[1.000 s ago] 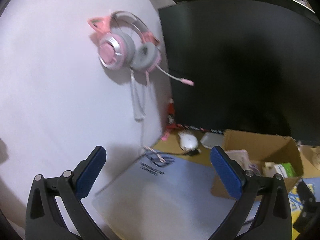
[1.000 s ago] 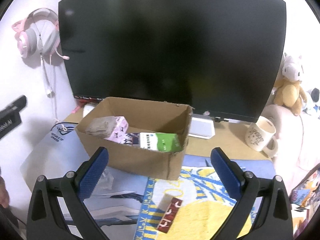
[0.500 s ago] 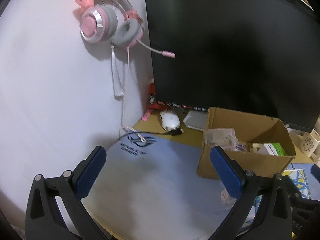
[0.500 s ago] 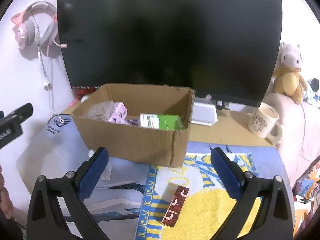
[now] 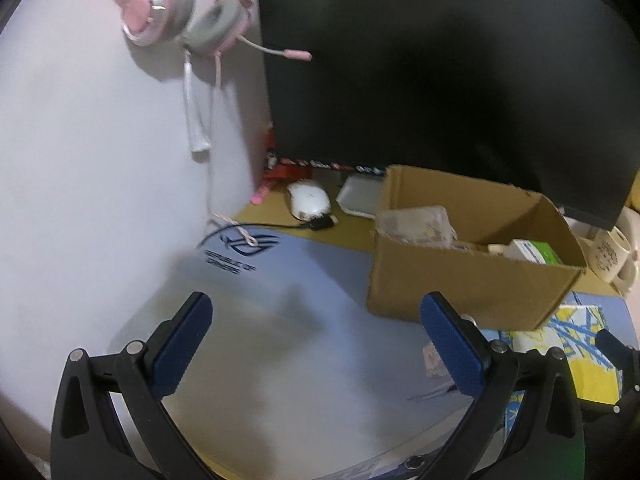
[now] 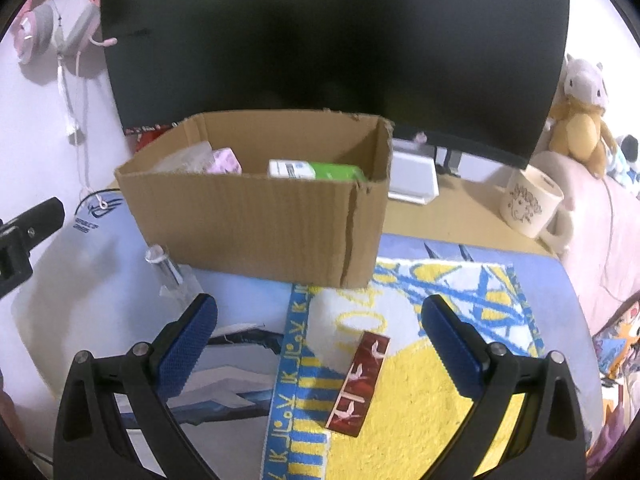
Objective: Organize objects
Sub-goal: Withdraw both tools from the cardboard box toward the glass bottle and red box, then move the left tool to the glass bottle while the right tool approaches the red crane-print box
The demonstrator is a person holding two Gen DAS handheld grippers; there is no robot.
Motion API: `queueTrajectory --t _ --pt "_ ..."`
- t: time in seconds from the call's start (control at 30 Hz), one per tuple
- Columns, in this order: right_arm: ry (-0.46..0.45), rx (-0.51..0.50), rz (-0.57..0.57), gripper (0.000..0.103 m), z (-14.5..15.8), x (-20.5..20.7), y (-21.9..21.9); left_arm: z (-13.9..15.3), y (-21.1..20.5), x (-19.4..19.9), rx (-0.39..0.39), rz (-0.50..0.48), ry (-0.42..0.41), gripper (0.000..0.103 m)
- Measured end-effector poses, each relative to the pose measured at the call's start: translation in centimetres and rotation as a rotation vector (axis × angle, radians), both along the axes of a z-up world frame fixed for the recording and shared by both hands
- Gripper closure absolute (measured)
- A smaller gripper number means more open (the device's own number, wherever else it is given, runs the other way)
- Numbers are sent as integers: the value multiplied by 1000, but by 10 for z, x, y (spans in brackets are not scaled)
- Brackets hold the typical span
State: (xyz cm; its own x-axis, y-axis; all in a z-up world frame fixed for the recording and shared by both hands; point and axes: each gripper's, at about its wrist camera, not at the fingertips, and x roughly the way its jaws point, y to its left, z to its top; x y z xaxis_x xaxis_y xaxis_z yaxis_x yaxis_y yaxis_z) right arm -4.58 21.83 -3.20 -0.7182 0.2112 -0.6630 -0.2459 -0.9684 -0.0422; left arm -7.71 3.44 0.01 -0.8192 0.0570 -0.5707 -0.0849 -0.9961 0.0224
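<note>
Both grippers are spread wide and carry nothing.

From the left wrist, the left gripper [image 5: 316,344] hangs over the pale mouse mat [image 5: 256,320]. A second ago it faced the wall and the pink headset [image 5: 180,20]; it has since swung right and dipped, so the cardboard box [image 5: 472,280] now sits just ahead of its right finger. A small clear packet [image 5: 434,360] lies on the mat by that finger, mostly hidden behind it. A white mouse [image 5: 308,200] rests further back near the monitor [image 5: 440,60].

From the right wrist, the right gripper [image 6: 318,344] has come lower and closer to the desk. The dark red packet [image 6: 358,384] lies on the yellow and blue towel [image 6: 420,380], well in front of the box [image 6: 256,224], and now sits between the open fingers, nearer the right one. A clear tube [image 6: 164,266] lies beside the box's left corner. Inside the box are a green and white carton [image 6: 316,170] and a pink item [image 6: 226,160].

My reading: some things are already boxed, and the red packet looks like the next pick, with the right gripper nearly lined up.
</note>
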Motion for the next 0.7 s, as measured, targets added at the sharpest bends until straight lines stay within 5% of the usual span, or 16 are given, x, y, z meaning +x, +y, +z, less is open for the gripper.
queueTrajectory --t 0.7 --pt "-102 -56 -111 0 -31 -2 20 -27 47 0 -41 -134 -65 0"
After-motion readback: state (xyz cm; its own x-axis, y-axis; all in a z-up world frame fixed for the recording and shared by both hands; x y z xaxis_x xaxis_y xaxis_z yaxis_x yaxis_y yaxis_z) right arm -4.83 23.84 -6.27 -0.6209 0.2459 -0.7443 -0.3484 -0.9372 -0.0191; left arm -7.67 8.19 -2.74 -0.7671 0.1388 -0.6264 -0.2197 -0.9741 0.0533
